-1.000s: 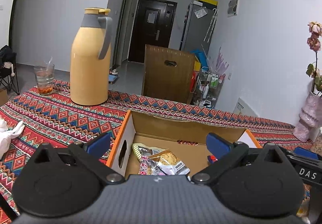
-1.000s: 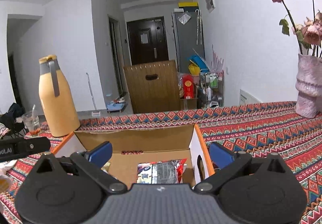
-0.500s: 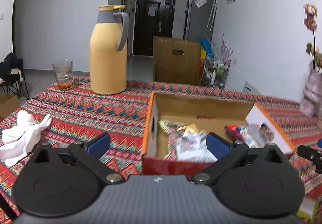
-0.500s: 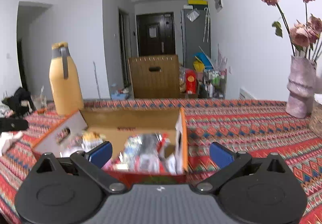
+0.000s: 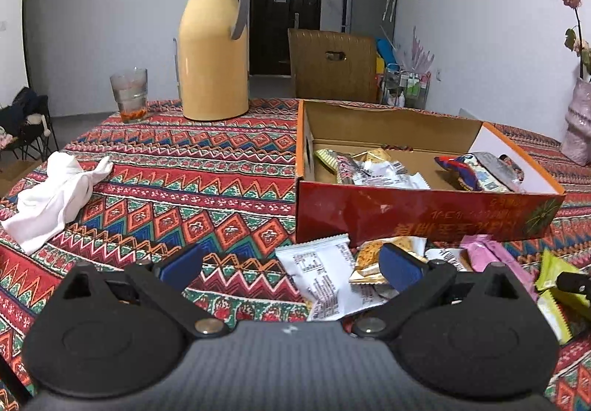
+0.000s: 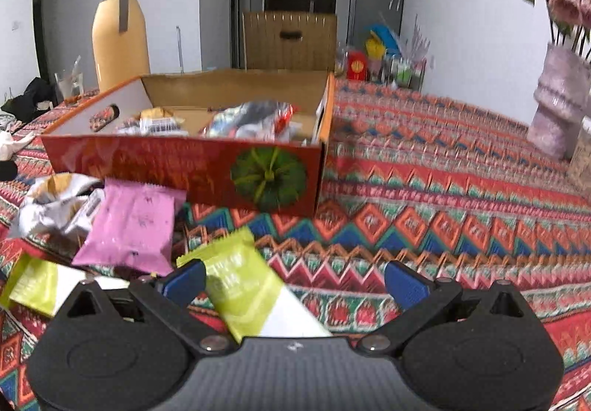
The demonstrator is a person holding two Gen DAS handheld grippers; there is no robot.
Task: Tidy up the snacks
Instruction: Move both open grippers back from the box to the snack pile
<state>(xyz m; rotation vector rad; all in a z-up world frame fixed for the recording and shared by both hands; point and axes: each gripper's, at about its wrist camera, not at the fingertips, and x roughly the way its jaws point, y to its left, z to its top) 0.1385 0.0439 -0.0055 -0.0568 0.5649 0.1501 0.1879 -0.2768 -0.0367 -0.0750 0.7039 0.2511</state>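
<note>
My left gripper (image 5: 290,269) is hanging wide open, a white snack packet (image 5: 325,278) lying at its 1 o'clock. My right gripper (image 6: 293,281), also spread wide, is hovering over a green packet (image 6: 243,281); the snack box (image 6: 184,167) is sitting at 11 o'clock.

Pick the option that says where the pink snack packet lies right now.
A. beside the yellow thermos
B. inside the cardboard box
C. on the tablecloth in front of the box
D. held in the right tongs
C: the pink snack packet lies flat on the tablecloth just in front of the red wall of the box, outside it, and both tongs are open and hold nothing.
</note>
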